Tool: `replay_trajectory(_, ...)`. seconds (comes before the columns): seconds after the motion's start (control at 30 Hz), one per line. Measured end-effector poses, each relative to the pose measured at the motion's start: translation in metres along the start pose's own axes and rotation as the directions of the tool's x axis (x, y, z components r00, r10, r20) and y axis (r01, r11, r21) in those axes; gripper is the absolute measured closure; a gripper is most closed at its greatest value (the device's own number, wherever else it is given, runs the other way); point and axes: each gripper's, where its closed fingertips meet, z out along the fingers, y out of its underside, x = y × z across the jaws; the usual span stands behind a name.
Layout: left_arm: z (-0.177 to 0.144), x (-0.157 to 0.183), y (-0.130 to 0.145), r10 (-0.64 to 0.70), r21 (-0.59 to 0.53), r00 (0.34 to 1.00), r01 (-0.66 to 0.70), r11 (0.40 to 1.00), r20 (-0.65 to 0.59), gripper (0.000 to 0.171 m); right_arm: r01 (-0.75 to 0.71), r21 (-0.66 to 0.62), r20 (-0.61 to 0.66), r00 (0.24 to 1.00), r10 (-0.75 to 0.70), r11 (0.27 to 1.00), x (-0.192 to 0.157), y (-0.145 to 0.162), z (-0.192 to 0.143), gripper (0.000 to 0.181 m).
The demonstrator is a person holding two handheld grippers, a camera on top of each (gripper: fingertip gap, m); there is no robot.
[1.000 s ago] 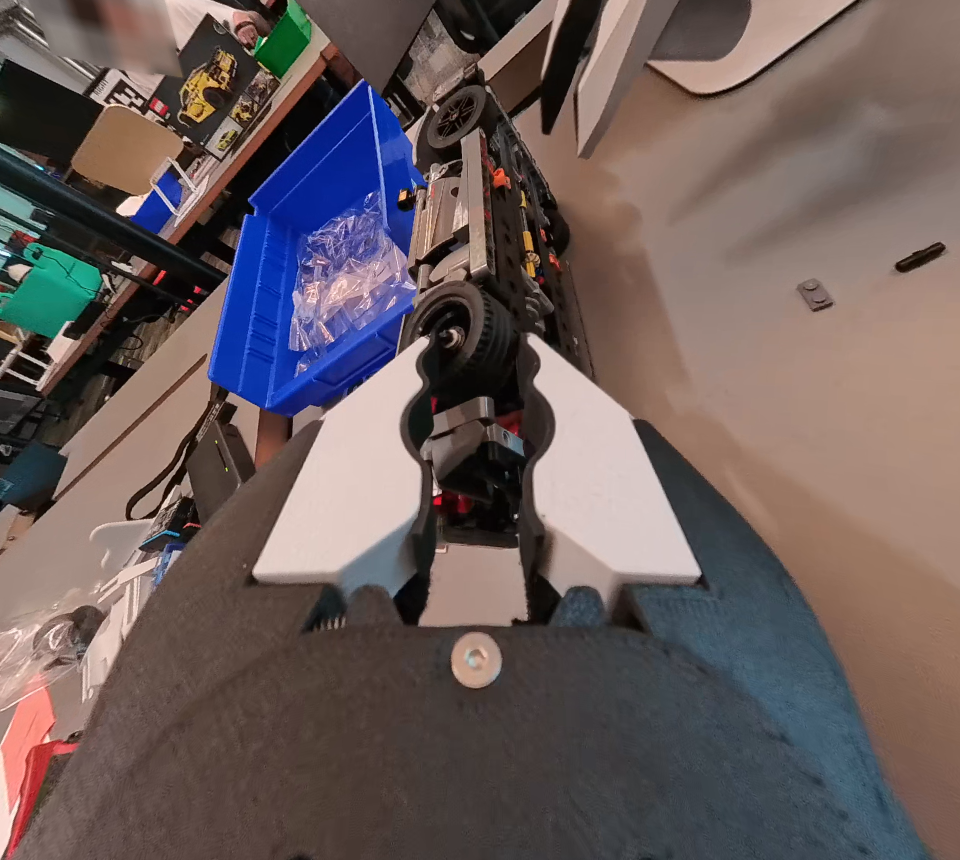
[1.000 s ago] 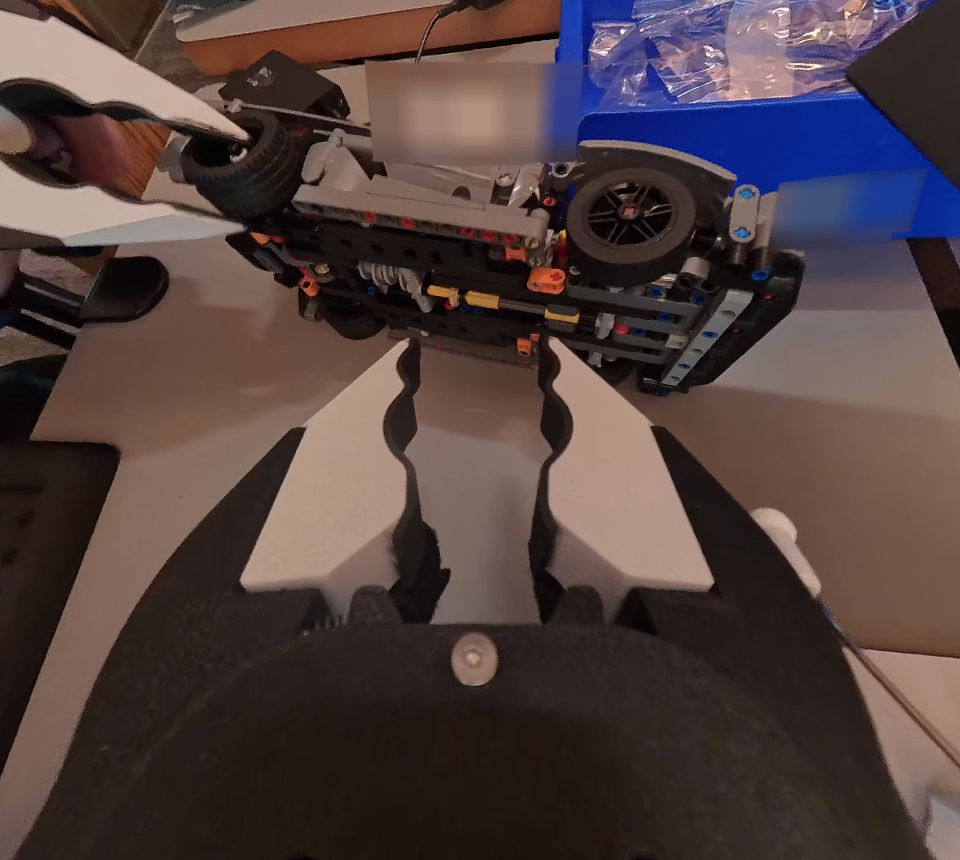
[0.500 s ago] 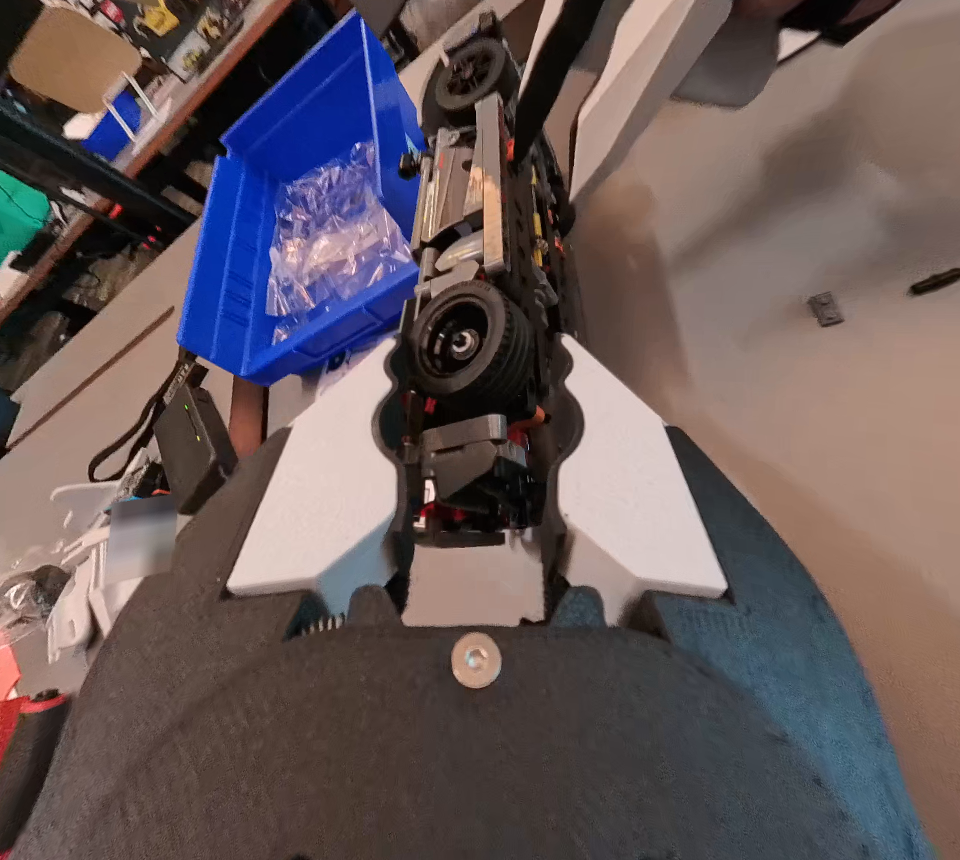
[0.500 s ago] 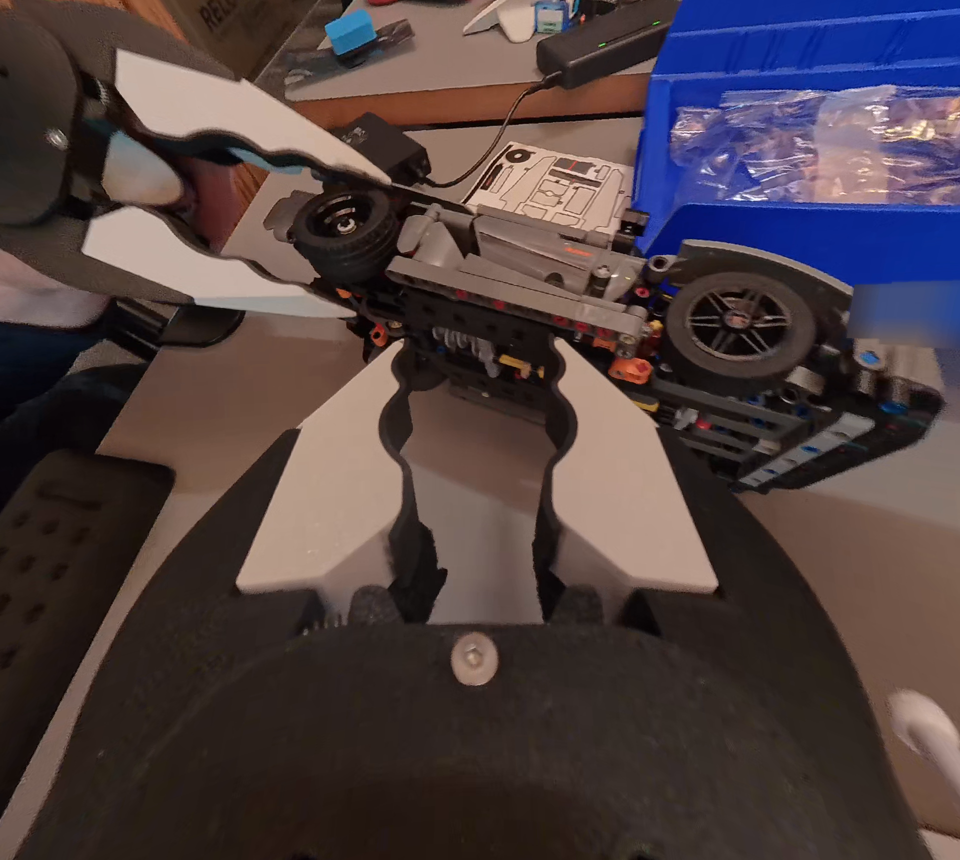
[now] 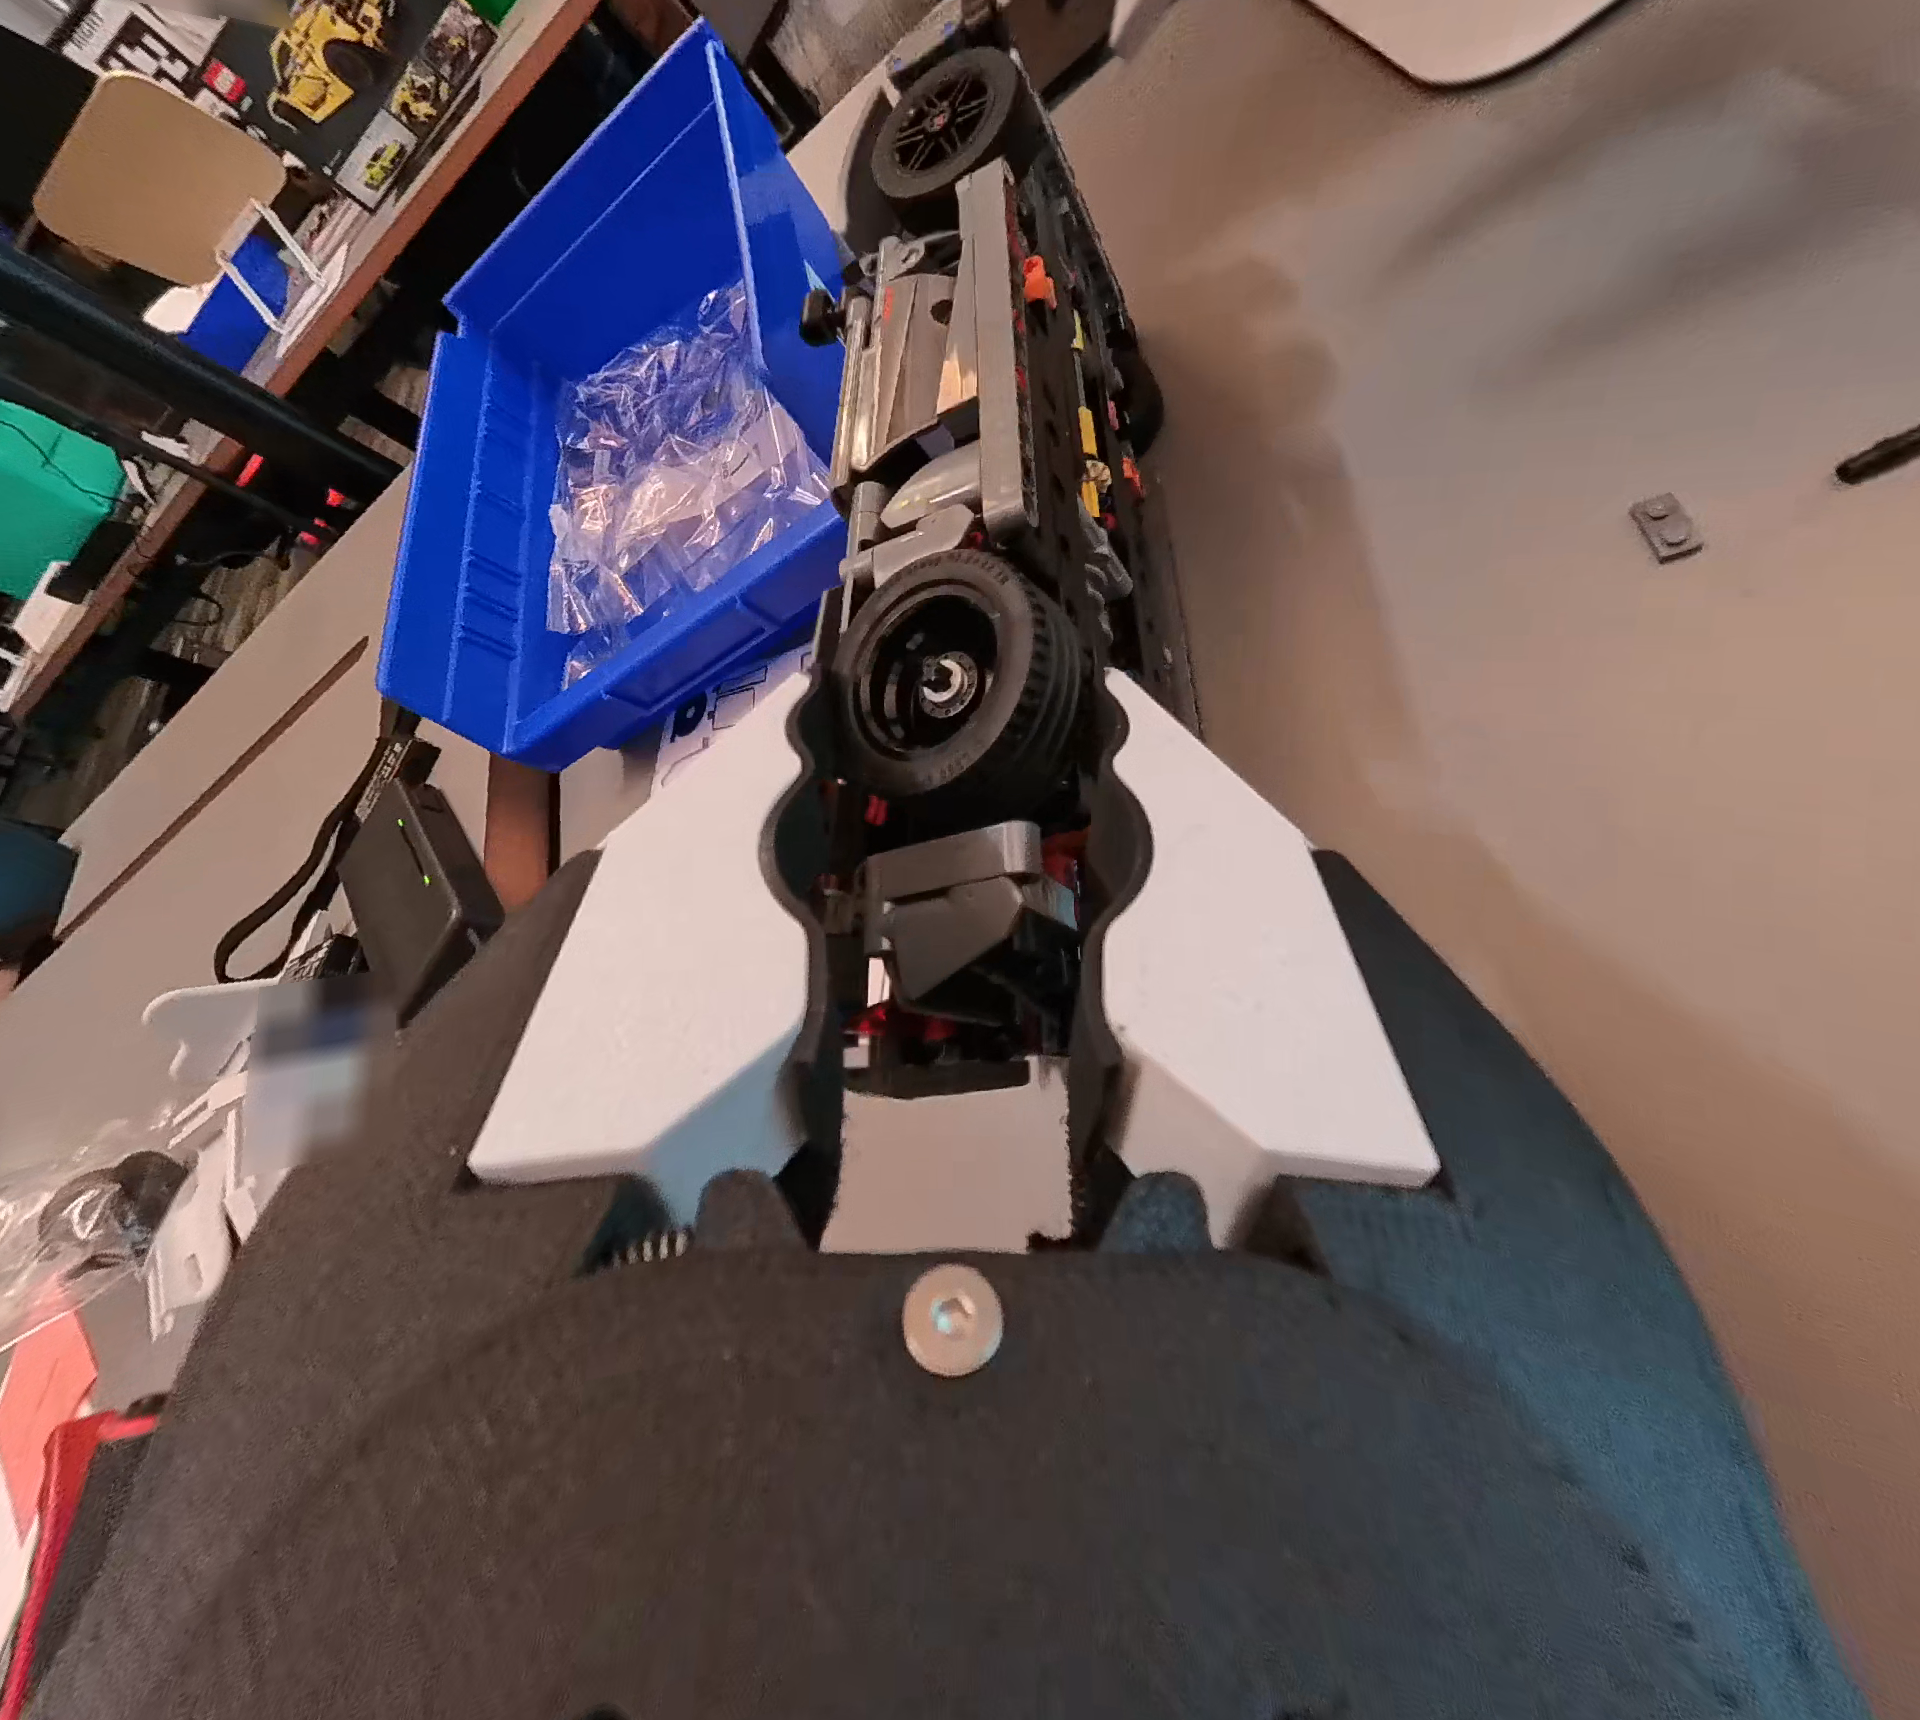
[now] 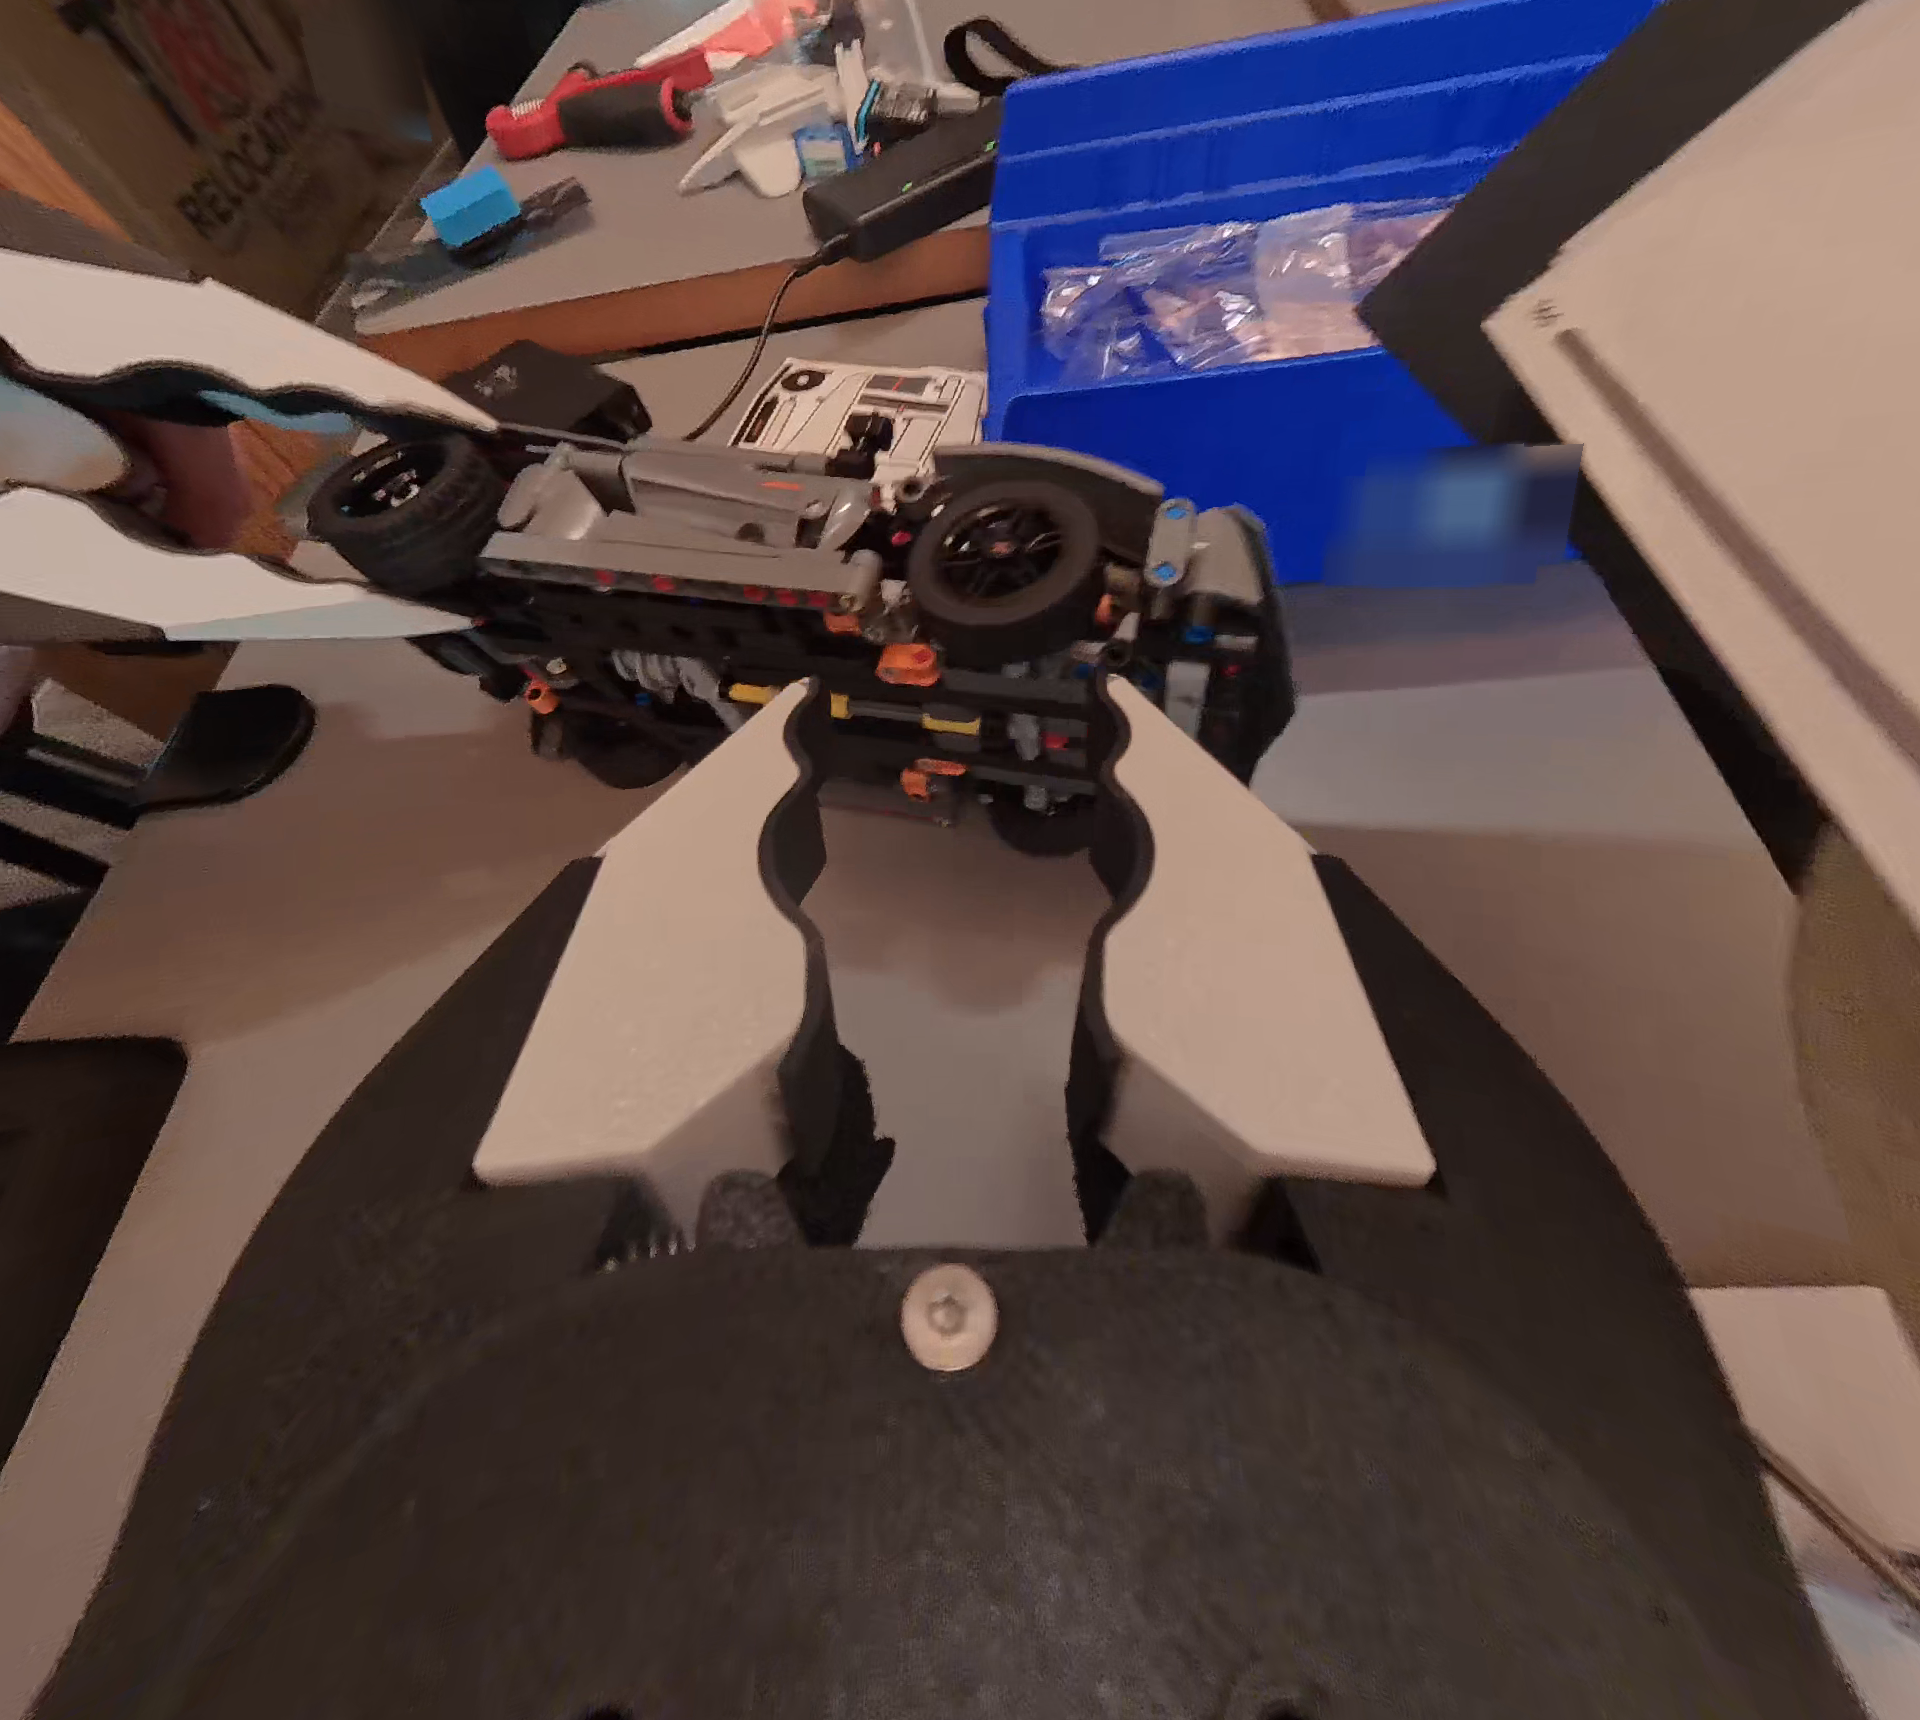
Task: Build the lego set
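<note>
A grey and black lego car (image 5: 987, 382) lies tipped on its side on the beige table (image 5: 1558, 735). My left gripper (image 5: 956, 714) is shut on one end of it, with the near wheel (image 5: 951, 683) between the fingertips. In the right wrist view the left gripper's fingers (image 6: 343, 382) clamp that end from the left. My right gripper (image 6: 956, 704) is open and empty, its fingertips right in front of the car's (image 6: 810, 590) underside near the other wheel (image 6: 1003, 553). I cannot tell whether they touch it.
A blue bin (image 5: 499, 465) of plastic bags stands just behind the car, also in the right wrist view (image 6: 1195, 444). A small grey plate (image 5: 1665, 530) and a black pin (image 5: 1881, 460) lie loose on the table. A sticker sheet (image 6: 862, 403), a power brick (image 6: 904, 190) and a white box (image 6: 1714, 320) are nearby.
The left gripper's jaws stand wider and the car's end sits deeper between them. The car has been raised and tilted. The right gripper has shifted along the car toward its far wheel.
</note>
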Motion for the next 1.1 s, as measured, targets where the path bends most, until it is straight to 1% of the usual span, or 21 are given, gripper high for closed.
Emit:
replay_trajectory(0.1, -0.006, 0.001, 0.003, -0.005, 0.014, 1.0, 0.005, 1.0, -0.013, 0.126, 0.004, 0.039, -0.016, 1.0, -0.003, 0.999, 0.003, -0.006, -0.002, 0.127)
replay_trajectory(0.2, -0.013, 0.002, 0.006, 0.017, 0.023, 1.0, -0.017, 1.0, -0.002, 0.126, 0.003, 0.016, -0.019, 1.0, -0.003, 1.0, 0.002, -0.003, 0.002, 0.121)
replay_trajectory(0.3, -0.018, 0.007, 0.004, 0.077, 0.03, 0.997, -0.077, 0.997, 0.019, 0.126, -0.013, 0.021, -0.021, 1.0, 0.014, 1.0, 0.002, -0.003, 0.004, 0.12)
replay_trajectory(0.33, -0.019, 0.008, 0.004, 0.081, 0.031, 0.996, -0.081, 0.996, 0.023, 0.126, -0.03, 0.014, -0.012, 0.999, 0.03, 0.999, 0.001, -0.002, 0.005, 0.121)
replay_trajectory(0.37, -0.02, 0.009, 0.004, 0.087, 0.032, 0.996, -0.088, 0.996, 0.028, 0.126, -0.042, -0.011, 0.004, 0.999, 0.042, 0.999, 0.0, 0.002, 0.004, 0.13)
replay_trajectory(0.43, -0.022, 0.009, 0.005, 0.087, 0.029, 0.996, -0.088, 0.996, 0.038, 0.126, -0.049, -0.058, 0.022, 0.998, 0.051, 0.997, -0.002, 0.008, -0.001, 0.133)
replay_trajectory(0.53, -0.024, 0.011, 0.004, 0.113, 0.034, 0.991, -0.116, 0.993, 0.067, 0.126, -0.069, -0.047, 0.03, 0.997, 0.07, 0.996, -0.003, 0.008, -0.009, 0.125)
replay_trajectory(0.6, -0.026, 0.016, 0.001, 0.141, 0.036, 0.986, -0.145, 0.989, 0.086, 0.126, -0.094, -0.025, 0.038, 0.995, 0.095, 0.995, -0.005, 0.005, -0.009, 0.119)
replay_trajectory(0.67, -0.028, 0.02, -0.001, 0.179, 0.032, 0.978, -0.183, 0.983, 0.104, 0.126, -0.096, -0.041, 0.024, 0.995, 0.097, 0.995, -0.006, 0.009, -0.005, 0.111)
replay_trajectory(0.73, -0.029, 0.024, -0.003, 0.21, 0.024, 0.97, -0.215, 0.976, 0.125, 0.126, -0.098, -0.049, -0.014, 0.995, 0.097, 0.994, -0.003, 0.011, -0.003, 0.11)
replay_trajectory(0.87, -0.032, 0.031, -0.005, 0.269, 0.007, 0.949, -0.274, 0.962, 0.161, 0.126, -0.147, -0.055, -0.031, 0.989, 0.145, 0.988, 0.0, 0.018, -0.002, 0.11)
replay_trajectory(0.97, -0.035, 0.038, -0.007, 0.312, -0.004, 0.931, -0.317, 0.948, 0.189, 0.126, -0.26, -0.027, 0.078, 0.962, 0.261, 0.965, -0.009, 0.022, -0.002, 0.096)
replay_trajectory(1.03, -0.036, 0.042, -0.008, 0.344, -0.015, 0.915, -0.349, 0.937, 0.211, 0.126, -0.293, 0.015, 0.111, 0.951, 0.29, 0.956, -0.009, 0.02, -0.004, 0.094)
replay_trajectory(1.1, -0.038, 0.046, -0.009, 0.374, -0.019, 0.9, -0.38, 0.925, 0.224, 0.125, -0.335, 0.017, 0.128, 0.935, 0.33, 0.942, -0.01, 0.021, -0.003, 0.095)
